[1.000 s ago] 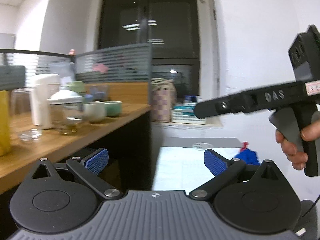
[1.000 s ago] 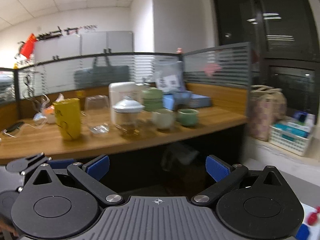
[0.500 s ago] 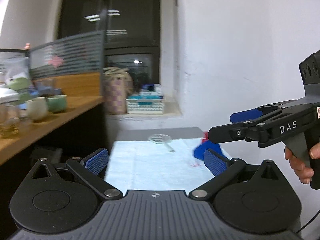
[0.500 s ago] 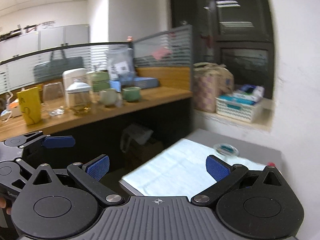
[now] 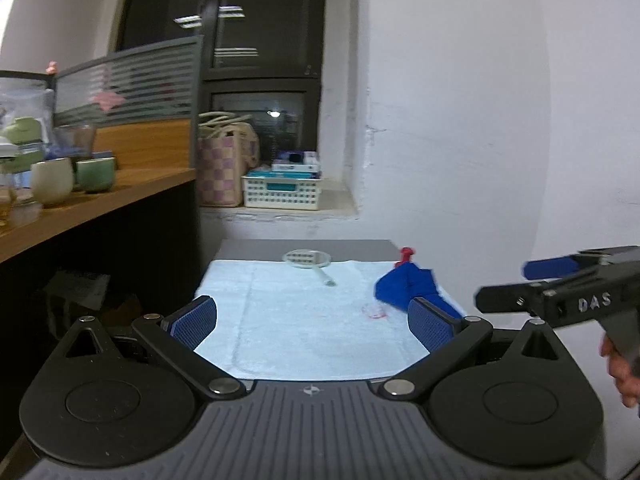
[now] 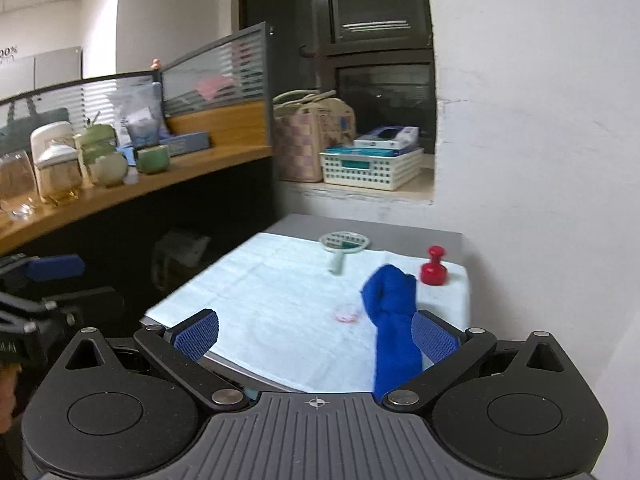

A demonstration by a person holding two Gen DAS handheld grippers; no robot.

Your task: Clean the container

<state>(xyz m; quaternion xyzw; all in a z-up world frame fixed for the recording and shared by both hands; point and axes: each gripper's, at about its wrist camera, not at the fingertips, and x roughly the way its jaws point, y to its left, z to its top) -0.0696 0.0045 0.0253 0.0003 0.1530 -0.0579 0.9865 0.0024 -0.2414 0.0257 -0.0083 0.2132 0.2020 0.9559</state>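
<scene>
Both the left gripper (image 5: 312, 320) and the right gripper (image 6: 316, 334) gaped wide, holding nothing. Just beyond the right one lay a blue cloth (image 6: 394, 320) beside a red-stained transparent dish (image 6: 347, 314); farther off, a strainer (image 6: 344, 242). Cleaning looked outstanding.

Clear dish (image 5: 306, 258) flat on towel (image 5: 296, 328).

Ahead of the right gripper (image 6: 315, 334), bare pale towel (image 6: 280, 300) lies open; a crumpled blue cloth (image 6: 394, 312) blocks its right finger.
</scene>
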